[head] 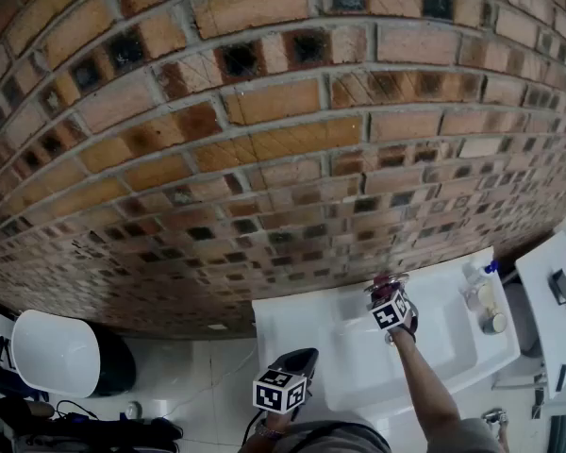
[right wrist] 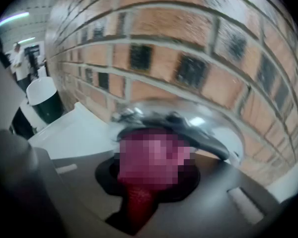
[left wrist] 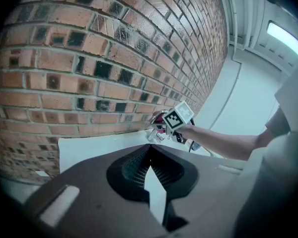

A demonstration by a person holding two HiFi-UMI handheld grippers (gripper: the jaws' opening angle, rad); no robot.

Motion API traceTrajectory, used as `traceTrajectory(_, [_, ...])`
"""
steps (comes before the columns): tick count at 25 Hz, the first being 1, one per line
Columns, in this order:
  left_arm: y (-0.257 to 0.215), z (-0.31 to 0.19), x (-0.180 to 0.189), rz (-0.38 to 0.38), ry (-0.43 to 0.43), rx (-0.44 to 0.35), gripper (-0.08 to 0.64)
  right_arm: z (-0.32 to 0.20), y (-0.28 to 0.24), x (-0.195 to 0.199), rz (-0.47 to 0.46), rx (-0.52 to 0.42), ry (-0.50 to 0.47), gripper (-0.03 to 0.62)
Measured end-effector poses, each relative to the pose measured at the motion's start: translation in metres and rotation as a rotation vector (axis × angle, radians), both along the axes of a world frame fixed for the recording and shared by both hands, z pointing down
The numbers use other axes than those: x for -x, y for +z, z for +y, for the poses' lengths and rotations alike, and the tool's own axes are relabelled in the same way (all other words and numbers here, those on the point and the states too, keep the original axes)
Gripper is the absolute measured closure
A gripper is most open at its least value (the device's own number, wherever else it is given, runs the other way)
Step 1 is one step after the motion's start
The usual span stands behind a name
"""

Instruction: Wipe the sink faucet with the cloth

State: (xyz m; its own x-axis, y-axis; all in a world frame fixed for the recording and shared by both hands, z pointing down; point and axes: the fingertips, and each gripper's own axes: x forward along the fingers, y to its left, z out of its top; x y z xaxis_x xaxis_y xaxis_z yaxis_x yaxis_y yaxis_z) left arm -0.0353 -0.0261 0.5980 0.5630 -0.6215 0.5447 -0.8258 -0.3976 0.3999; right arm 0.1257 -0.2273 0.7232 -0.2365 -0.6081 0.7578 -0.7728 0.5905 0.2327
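I see the sink set against the foot of the brick wall, with the faucet at its back edge, near the middle. My right gripper is over the basin at the faucet — the cloth clamped between its jaws and touching the faucet. My left gripper hangs before the sink's front left corner, jaws together, well apart from the right one. Bottles stand on the sink's right rim — a bin sits on the floor off to the left.
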Motion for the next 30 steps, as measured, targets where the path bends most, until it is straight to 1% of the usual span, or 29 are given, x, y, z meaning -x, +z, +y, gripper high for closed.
traceTrajectory(2, [0.002,-0.010,0.001,0.001,0.000,0.002,0.552,0.008,-0.002,0.016,0.062,-0.015,-0.040,0.505])
traceTrajectory(3, [0.004,-0.015,0.000,0.003,0.002,0.005,0.552,0.014,-0.002,0.023,0.062,-0.005,-0.052,0.506])
traceTrajectory(5, [0.009,-0.021,-0.004,0.009,0.011,0.014,0.552,0.031,-0.005,0.037,-0.004,0.041,-0.104,0.509])
traceTrajectory(7, [0.013,-0.025,-0.012,0.014,0.028,0.023,0.552,0.057,-0.016,0.061,-0.114,0.072,-0.221,0.518])
traceTrajectory(8, [0.014,-0.026,-0.016,0.016,0.038,0.026,0.551,0.066,-0.024,0.071,-0.194,0.082,-0.251,0.518])
traceTrajectory(9, [0.016,-0.028,-0.021,0.019,0.048,0.029,0.552,0.068,-0.034,0.076,-0.297,0.099,-0.231,0.518])
traceTrajectory(10, [0.017,-0.029,-0.025,0.022,0.059,0.032,0.552,0.063,-0.043,0.077,-0.423,0.136,-0.168,0.518])
traceTrajectory(11, [0.018,-0.030,-0.030,0.025,0.069,0.035,0.551,0.054,-0.049,0.074,-0.566,0.195,-0.081,0.518])
traceTrajectory(13, [0.018,-0.027,-0.037,0.029,0.087,0.041,0.552,0.037,-0.059,0.066,-0.859,0.369,0.080,0.522])
traceTrajectory(15, [0.018,-0.024,-0.040,0.028,0.099,0.042,0.552,0.032,-0.069,0.057,-1.128,0.552,0.196,0.525])
traceTrajectory(16, [0.018,-0.024,-0.040,0.027,0.100,0.042,0.552,0.031,-0.074,0.052,-1.226,0.611,0.232,0.525])
traceTrajectory(17, [0.018,-0.023,-0.038,0.025,0.098,0.043,0.552,0.031,-0.077,0.047,-1.284,0.644,0.252,0.526])
traceTrajectory(18, [0.018,-0.023,-0.035,0.023,0.093,0.045,0.552,0.031,-0.080,0.039,-1.304,0.650,0.259,0.526])
traceTrajectory(19, [0.019,-0.023,-0.032,0.023,0.087,0.048,0.552,0.030,-0.082,0.030,-1.295,0.632,0.265,0.526])
traceTrajectory(21, [0.021,-0.022,-0.026,0.024,0.074,0.053,0.552,0.025,-0.085,0.002,-1.244,0.539,0.303,0.526])
traceTrajectory(23, [0.023,-0.021,-0.023,0.025,0.068,0.057,0.552,0.016,-0.089,-0.036,-1.173,0.395,0.385,0.512])
traceTrajectory(25, [0.024,-0.020,-0.023,0.026,0.069,0.059,0.552,0.002,-0.096,-0.076,-1.064,0.219,0.470,0.515])
traceTrajectory(26, [0.025,-0.020,-0.023,0.026,0.071,0.059,0.552,-0.006,-0.101,-0.090,-0.985,0.126,0.485,0.515])
traceTrajectory(27, [0.025,-0.021,-0.024,0.027,0.073,0.058,0.552,-0.014,-0.104,-0.099,-0.875,0.035,0.471,0.516])
traceTrajectory(29, [0.025,-0.023,-0.026,0.030,0.076,0.056,0.552,-0.029,-0.105,-0.098,-0.577,-0.138,0.370,0.515])
traceTrajectory(30, [0.024,-0.023,-0.027,0.030,0.077,0.055,0.552,-0.035,-0.104,-0.093,-0.449,-0.216,0.319,0.515])
